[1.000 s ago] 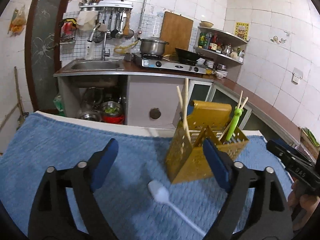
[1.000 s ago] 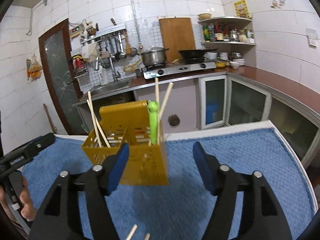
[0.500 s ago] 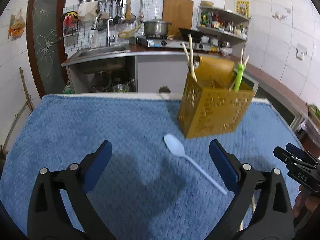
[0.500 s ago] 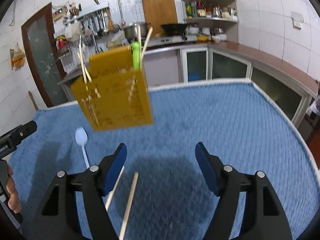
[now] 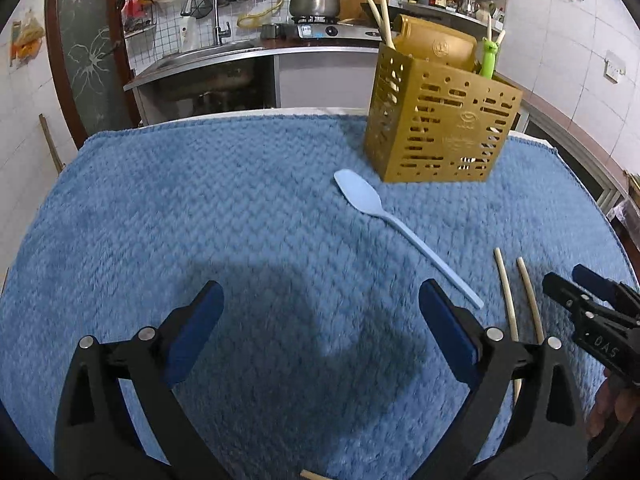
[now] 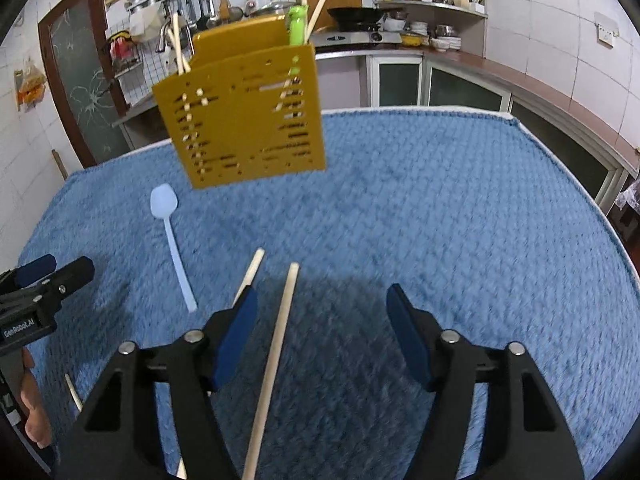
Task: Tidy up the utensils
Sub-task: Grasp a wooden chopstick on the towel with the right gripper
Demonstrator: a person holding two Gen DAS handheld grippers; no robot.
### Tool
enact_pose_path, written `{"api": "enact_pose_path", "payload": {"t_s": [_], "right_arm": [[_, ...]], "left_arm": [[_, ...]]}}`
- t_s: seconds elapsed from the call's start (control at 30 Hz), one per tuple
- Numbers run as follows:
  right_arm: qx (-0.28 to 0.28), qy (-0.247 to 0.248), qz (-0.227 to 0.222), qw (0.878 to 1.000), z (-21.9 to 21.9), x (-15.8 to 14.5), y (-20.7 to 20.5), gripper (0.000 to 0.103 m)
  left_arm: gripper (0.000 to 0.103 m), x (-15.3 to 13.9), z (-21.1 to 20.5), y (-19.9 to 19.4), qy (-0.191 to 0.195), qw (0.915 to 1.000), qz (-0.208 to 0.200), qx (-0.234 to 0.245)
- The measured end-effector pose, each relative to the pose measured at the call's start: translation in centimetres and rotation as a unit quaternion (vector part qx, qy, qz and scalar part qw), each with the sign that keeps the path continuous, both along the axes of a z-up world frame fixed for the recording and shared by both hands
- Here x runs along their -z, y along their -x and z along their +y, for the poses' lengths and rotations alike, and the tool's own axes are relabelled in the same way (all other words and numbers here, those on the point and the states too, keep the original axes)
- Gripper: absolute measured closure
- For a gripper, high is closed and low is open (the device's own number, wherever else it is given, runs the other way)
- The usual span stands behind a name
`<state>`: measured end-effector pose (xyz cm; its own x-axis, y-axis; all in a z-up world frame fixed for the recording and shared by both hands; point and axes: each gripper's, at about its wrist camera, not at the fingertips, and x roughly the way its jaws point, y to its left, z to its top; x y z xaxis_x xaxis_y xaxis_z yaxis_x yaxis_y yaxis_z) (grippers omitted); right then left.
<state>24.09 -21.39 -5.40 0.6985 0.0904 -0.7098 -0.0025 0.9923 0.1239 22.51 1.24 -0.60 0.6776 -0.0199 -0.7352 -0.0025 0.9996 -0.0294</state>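
Observation:
A gold perforated utensil holder (image 5: pixel 440 120) stands on the blue towel (image 5: pixel 200 220), holding chopsticks and a green utensil (image 5: pixel 490 58). It also shows in the right wrist view (image 6: pixel 244 120). A pale blue spoon (image 5: pixel 384 216) lies in front of it, also in the right wrist view (image 6: pixel 172 236). Two wooden chopsticks (image 5: pixel 516 296) lie to the spoon's right; one chopstick (image 6: pixel 276 344) passes between my right fingers. My left gripper (image 5: pixel 318 332) is open and empty above the towel. My right gripper (image 6: pixel 322 336) is open above the chopsticks.
The towel's far edge (image 5: pixel 240 114) and right edge (image 6: pixel 580 184) mark the table's limits. Behind are a sink counter (image 5: pixel 224 50), a stove with a pot (image 5: pixel 316 0) and shelves. Another chopstick end (image 6: pixel 74 392) lies at the left.
Both grippers have pulled back and tilted down from the holder. The spoon and chopsticks on the towel have come into fuller view. Both stay open.

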Motion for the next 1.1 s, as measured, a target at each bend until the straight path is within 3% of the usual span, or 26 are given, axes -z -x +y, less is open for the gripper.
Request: {"api": "enact_pose_path", "payload": {"t_s": [0.17,0.33,0.7,0.93,1.1], "right_arm": [[-0.012,0.008,0.017,1.000,1.0,0.9,0.3,0.050],[-0.014,0.009,0.034,0.999,1.4,1.7,0.3,0.068],[-0.003,0.011,0.039,0.999,1.5,1.8,-0.6,0.073],[-0.001,0.005,0.046,0.999,1.2,1.6,-1.4,0.087],[-0.003,-0.003,0.050,0.999,0.9,1.6,-1.8,0.090]], "left_arm": [[0.008,0.1,-0.2,0.5,-0.003,1.0000,0.005,0.002],[0.008,0.5,-0.3,1.0,-0.002,0.9999,0.010,0.005],[0.009,1.3,-0.9,0.3,-0.003,0.9997,0.023,0.008],[0.010,1.4,-1.2,0.4,-0.005,0.9994,0.031,0.013],[0.012,1.5,-1.2,0.4,0.000,0.9993,0.035,0.014]]}}
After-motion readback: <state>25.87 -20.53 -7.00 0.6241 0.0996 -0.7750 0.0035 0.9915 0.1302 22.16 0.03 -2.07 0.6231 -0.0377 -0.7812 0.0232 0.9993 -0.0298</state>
